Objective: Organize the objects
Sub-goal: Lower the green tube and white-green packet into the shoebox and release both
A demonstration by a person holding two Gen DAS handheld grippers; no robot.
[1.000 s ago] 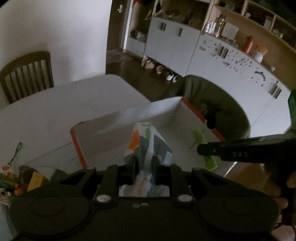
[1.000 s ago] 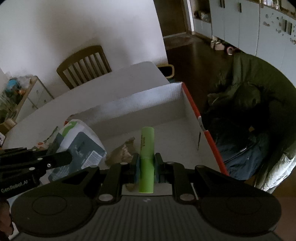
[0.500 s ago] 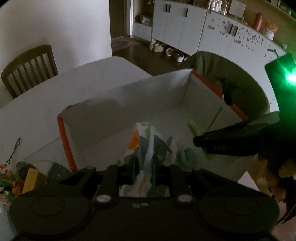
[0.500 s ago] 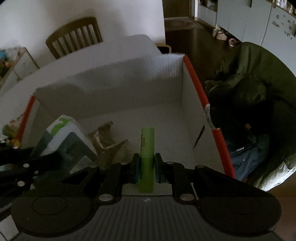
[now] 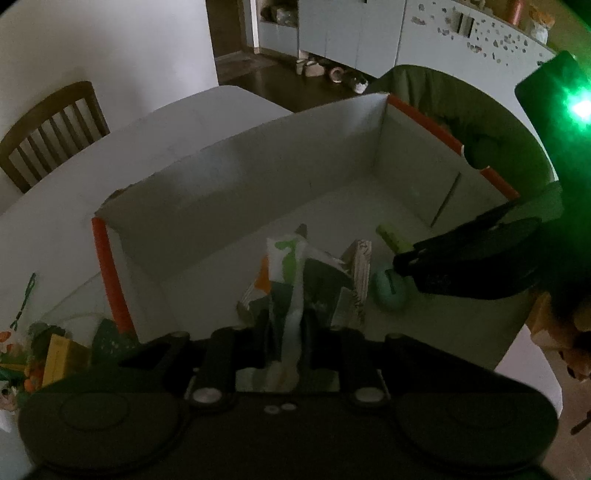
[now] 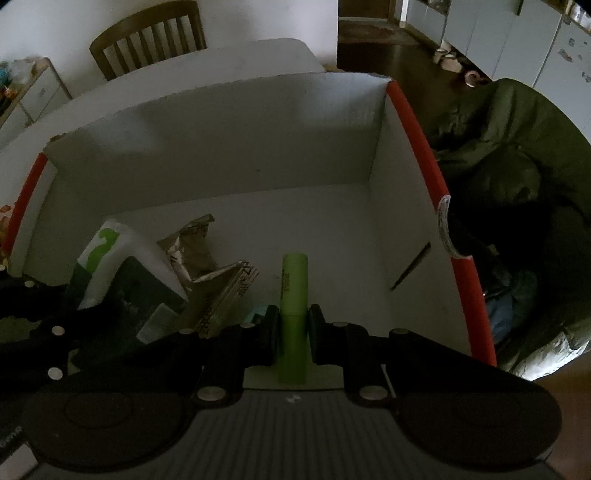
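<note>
A white cardboard box (image 5: 258,173) with orange rims stands on the white table; it also shows in the right wrist view (image 6: 221,147). My left gripper (image 5: 286,325) is shut on a white, green and orange packet (image 5: 286,266) held low inside the box. My right gripper (image 6: 291,325) is shut on a light green tube (image 6: 293,288), also inside the box; the tube's tip shows in the left wrist view (image 5: 393,236). A crumpled silver wrapper (image 6: 218,273) and a teal round thing (image 5: 389,290) lie on the box floor.
Small colourful items (image 5: 48,350) lie on the table left of the box. A wooden chair (image 5: 51,129) stands at the table's far side. A dark green jacket (image 6: 517,184) is draped to the right of the box. White cabinets (image 5: 351,33) line the far wall.
Both grippers have moved forward and down into the box with the packet and the tube still held. The box now fills both views.
</note>
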